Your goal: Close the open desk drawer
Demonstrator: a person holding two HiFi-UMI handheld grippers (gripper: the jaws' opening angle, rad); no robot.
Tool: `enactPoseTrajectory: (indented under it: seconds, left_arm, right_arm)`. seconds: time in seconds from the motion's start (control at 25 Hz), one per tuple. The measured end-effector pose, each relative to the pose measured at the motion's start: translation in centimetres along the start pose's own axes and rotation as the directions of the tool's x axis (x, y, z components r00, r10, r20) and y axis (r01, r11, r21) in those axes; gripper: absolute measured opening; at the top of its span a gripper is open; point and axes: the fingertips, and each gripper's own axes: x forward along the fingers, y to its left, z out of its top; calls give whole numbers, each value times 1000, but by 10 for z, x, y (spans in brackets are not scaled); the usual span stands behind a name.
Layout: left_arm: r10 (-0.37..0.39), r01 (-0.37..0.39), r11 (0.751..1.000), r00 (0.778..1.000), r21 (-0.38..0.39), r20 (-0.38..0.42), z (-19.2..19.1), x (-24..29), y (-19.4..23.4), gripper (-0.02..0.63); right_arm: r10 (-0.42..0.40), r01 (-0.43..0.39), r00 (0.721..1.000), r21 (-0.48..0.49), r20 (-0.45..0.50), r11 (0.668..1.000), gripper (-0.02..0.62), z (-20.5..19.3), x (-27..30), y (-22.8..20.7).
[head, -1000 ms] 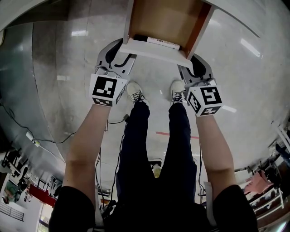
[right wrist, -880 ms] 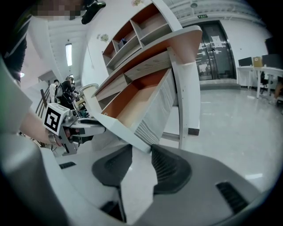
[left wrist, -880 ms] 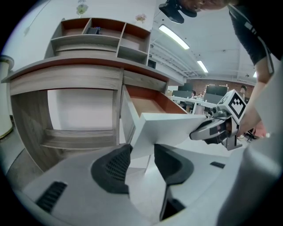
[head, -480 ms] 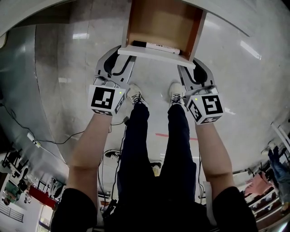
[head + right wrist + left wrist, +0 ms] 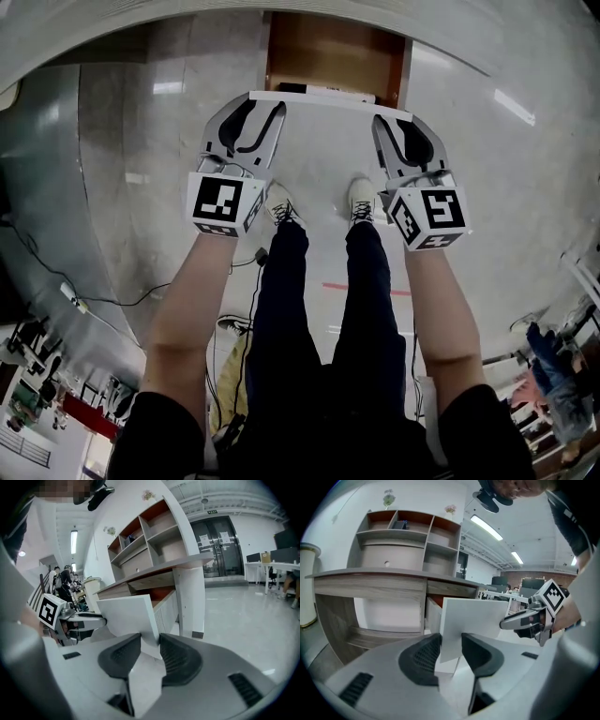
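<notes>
— Polished grey floor (image 5: 131, 169) lies under the desk (image 5: 112, 23). Where's the drawer?
— The drawer (image 5: 333, 56) sticks partly out from beneath the desk's top, and its white front panel (image 5: 328, 97) faces the person.
— And the claws?
— The left gripper (image 5: 255, 105) is at the panel's left end, jaws closing with the panel between the pads. The right gripper (image 5: 398, 120) clamps the panel's right end.

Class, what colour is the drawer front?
The drawer front is white, clearest in the left gripper view.
</notes>
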Motion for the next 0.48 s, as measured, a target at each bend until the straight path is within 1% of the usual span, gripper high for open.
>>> enactPoseTrajectory:
  seconds: [0.2,0.48]
  left_arm:
    - [16,-16,1000,1000,6,18,2,3,1,153]
    - [23,-23,1000,999,16,41,12,19,1,153]
  right_arm:
    - [-22,22,999,6,26,1000,143,1,0,-2]
    - [-36,36,998,4,52,999,143,10,6,-15]
